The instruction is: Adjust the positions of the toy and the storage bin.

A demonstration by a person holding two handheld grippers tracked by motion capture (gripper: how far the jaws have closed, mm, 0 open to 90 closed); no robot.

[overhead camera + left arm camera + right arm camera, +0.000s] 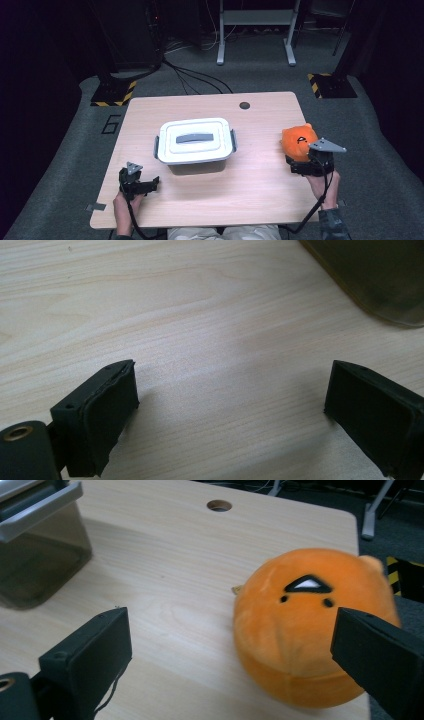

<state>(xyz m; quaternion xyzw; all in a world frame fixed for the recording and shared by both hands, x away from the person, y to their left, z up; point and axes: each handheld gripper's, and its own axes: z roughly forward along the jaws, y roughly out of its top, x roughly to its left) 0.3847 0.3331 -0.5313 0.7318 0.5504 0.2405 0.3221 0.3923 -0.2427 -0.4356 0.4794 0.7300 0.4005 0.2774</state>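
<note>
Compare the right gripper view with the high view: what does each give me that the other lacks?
Right gripper view alone: the orange plush toy close up between open jaws, its face markings clear, no pad pressing it. High view alone: the left gripper resting near the table's front edge, the container's white lid shut. Both: toy, cable hole, lidded container.

A wooden table (260, 190) is being seen standing on grey carpet (60, 165), with a small round hole (244, 105) being shown near its far edge. A lidded white container (195, 141) with a grey handle (194, 137) and side clasps is being seen lying near the table's middle. Beyond the table, black cables (192, 77), a white metal frame (256, 25) and two yellow-and-black striped base plates (113, 93) are being seen on the floor
</note>
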